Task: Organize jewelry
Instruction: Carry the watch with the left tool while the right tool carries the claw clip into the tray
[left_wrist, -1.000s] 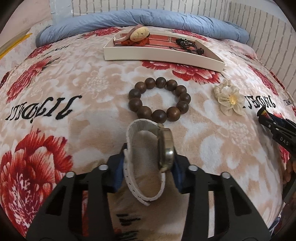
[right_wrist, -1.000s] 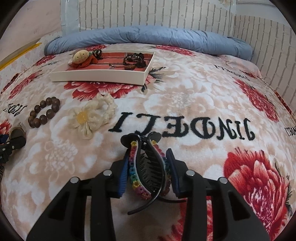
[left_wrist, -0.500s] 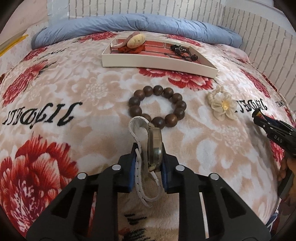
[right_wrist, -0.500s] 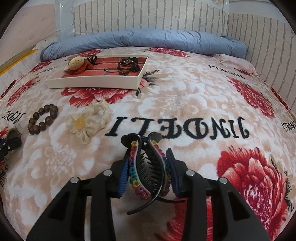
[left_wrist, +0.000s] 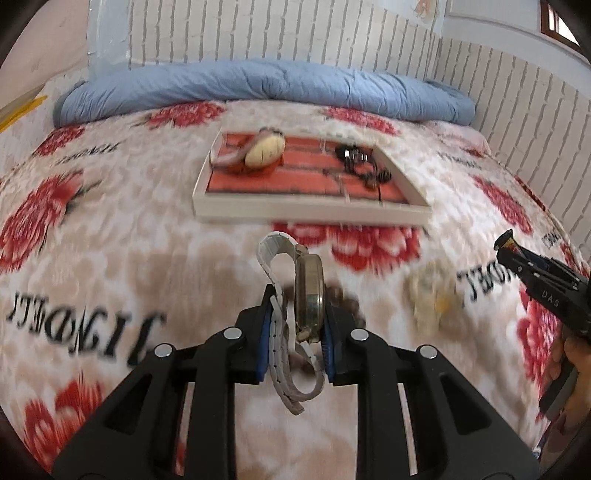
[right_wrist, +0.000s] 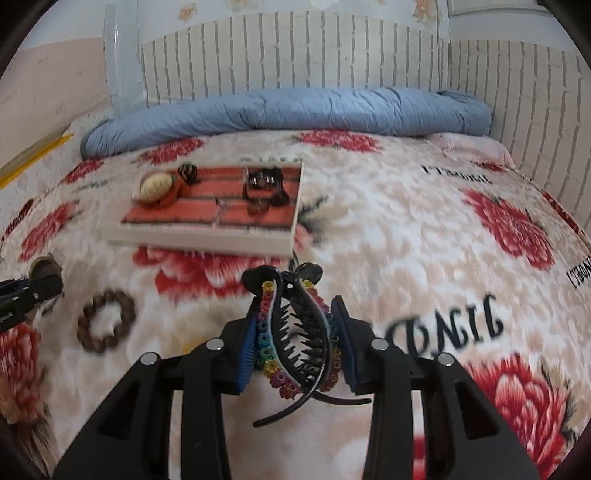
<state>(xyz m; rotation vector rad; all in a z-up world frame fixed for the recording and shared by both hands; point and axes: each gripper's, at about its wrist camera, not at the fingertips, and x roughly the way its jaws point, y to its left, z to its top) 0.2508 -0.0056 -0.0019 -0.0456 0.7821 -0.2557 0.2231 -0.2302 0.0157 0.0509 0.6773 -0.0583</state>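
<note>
My left gripper (left_wrist: 294, 325) is shut on a wristwatch (left_wrist: 309, 295) with a white strap, held above the floral blanket. My right gripper (right_wrist: 293, 341) is shut on a black hair clip (right_wrist: 295, 332) edged with coloured beads, also off the bed. A white tray (left_wrist: 310, 212) with a red lining lies ahead of both, holding a cream and orange piece (left_wrist: 265, 150) and dark hair clips (left_wrist: 360, 166). The tray (right_wrist: 199, 240) appears up and left in the right wrist view. A brown bead bracelet (right_wrist: 105, 319) and a cream fabric flower (left_wrist: 434, 299) lie on the blanket below.
A rolled blue quilt (left_wrist: 258, 88) runs along the far side of the bed against a white brick-pattern wall (left_wrist: 295, 33). The right gripper (left_wrist: 543, 291) and the hand holding it show at the right edge of the left wrist view.
The left jaws closed tight on the watch and lifted it off the blanket. Both grippers rose and advanced; the tray now looks nearer, and the bead bracelet slid under the left gripper.
</note>
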